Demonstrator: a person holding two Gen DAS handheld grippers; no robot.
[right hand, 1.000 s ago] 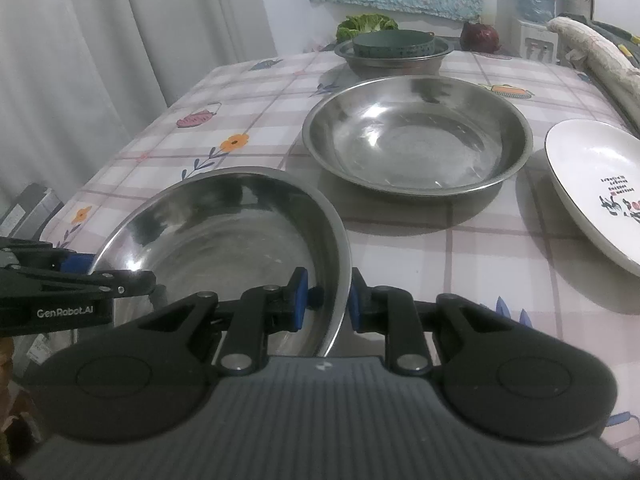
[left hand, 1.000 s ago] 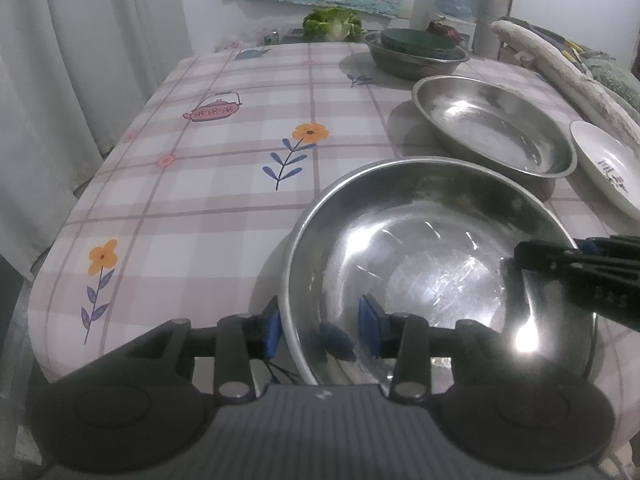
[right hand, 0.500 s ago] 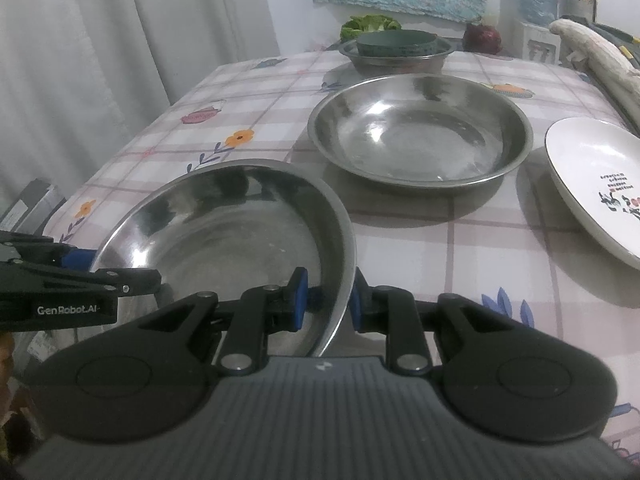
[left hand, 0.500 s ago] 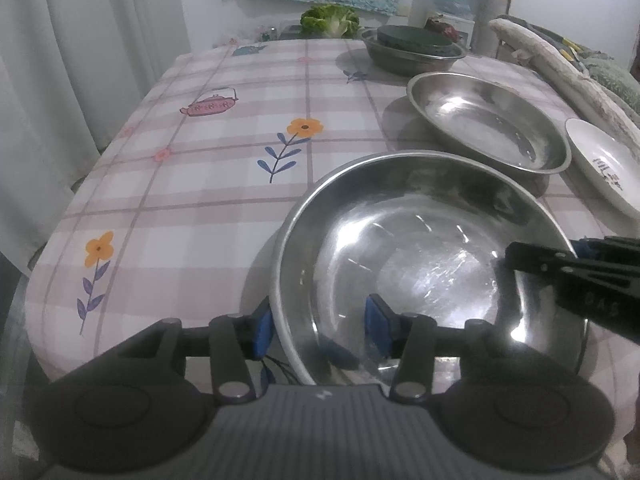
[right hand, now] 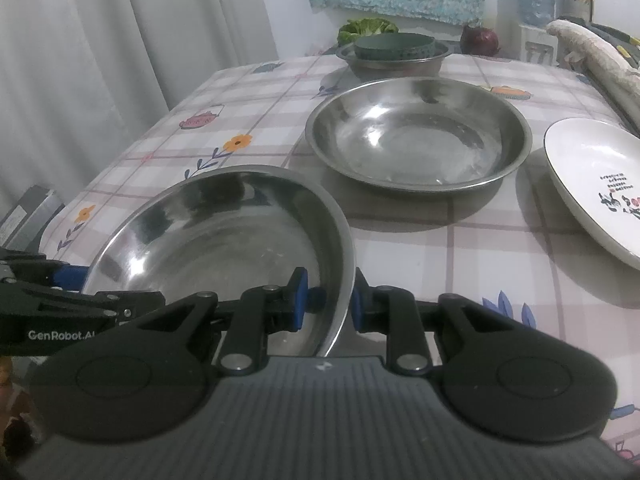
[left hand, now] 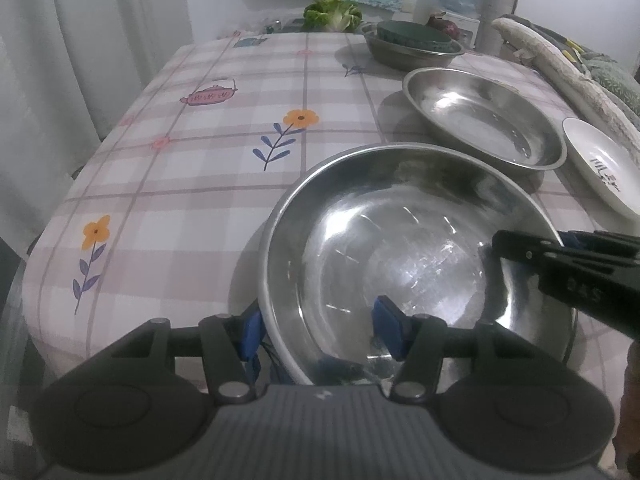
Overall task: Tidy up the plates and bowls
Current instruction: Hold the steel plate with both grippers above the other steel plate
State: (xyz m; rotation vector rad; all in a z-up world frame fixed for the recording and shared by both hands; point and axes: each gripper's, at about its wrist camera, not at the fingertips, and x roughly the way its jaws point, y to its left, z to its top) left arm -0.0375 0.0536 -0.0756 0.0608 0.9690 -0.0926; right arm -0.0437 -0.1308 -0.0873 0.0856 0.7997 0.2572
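While both tools sit at the near rim of the same bowl, the lines below run from them outward.

Right tool (right hand: 331, 305): clenched on the rim of the wide, shallow stainless-steel bowl (right hand: 224, 232), one blue pad inside the wall and one outside, at the bowl's right-hand near edge.

Left tool (left hand: 316, 330): its jaws are opening, with the rim of that same steel bowl (left hand: 400, 248) between them; the inner pad stands clear of the wall, so this side looks let go.

Bowl's place: at the near edge of the checked, flower-printed surface (left hand: 224, 168), directly ahead of both tools and touching only the right one.

Deciding relation: the second large round steel bowl (right hand: 420, 140) lies beyond the held one and a little to the right, close but apart from it. Nesting the two, if that is the plan, would mean going forward and rightward.

Nearer hand: the right, which alone carries the load.

Long axis: none to speak of; both bowls are round, so only centring matters.

Farther out: a white plate with a small printed motif (right hand: 600, 184) lies right of the second bowl, and a smaller steel bowl holding a dark green dish (right hand: 394, 54) stands at the far end.
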